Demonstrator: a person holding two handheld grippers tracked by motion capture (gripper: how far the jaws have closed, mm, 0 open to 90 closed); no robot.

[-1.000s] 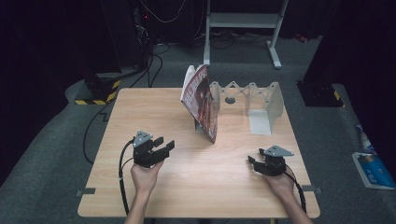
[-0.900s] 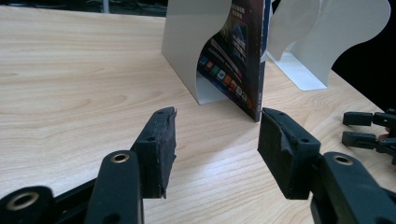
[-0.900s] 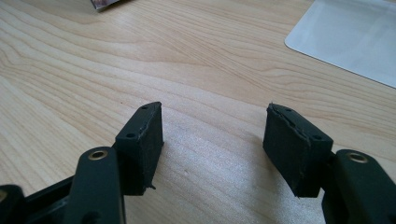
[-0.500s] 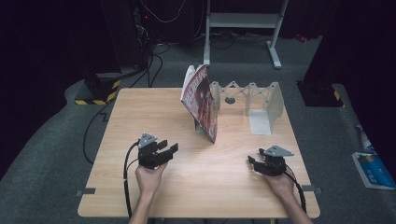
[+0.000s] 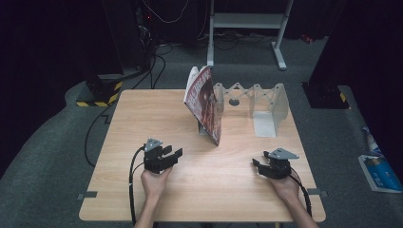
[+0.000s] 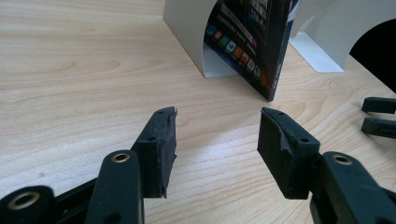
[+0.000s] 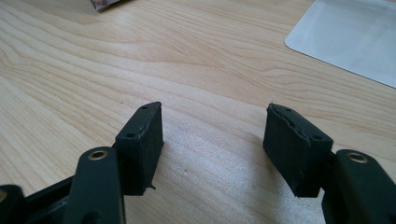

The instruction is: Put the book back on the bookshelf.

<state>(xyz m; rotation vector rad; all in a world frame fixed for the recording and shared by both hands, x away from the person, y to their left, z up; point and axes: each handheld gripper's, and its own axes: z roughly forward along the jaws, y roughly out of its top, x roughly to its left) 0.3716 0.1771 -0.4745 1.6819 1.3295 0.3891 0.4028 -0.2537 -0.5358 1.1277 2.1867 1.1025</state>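
A magazine (image 5: 205,103) with a dark red cover stands leaning against a white folding book rack (image 5: 256,95) at the far middle of the wooden table (image 5: 142,114). My left gripper (image 5: 174,153) is held low over the table's near left, open, nothing between its jaws. In the left gripper view the left gripper (image 6: 217,128) points at the magazine (image 6: 254,44) and the rack's white end piece (image 6: 189,32). My right gripper (image 5: 257,166) rests at the near right, open and empty. The right gripper (image 7: 215,128) faces bare wood, with the rack's flat base plate (image 7: 345,37) beyond.
The right gripper's two black jaws (image 6: 379,115) appear at the right edge of the left gripper view. Cables trail from both grippers over the table's near edge. A black-and-yellow block (image 5: 97,92) and a metal stand (image 5: 247,23) are on the floor beyond the table.
The left gripper has sunk toward the table and shifted slightly right and nearer the person. The right gripper has not moved.
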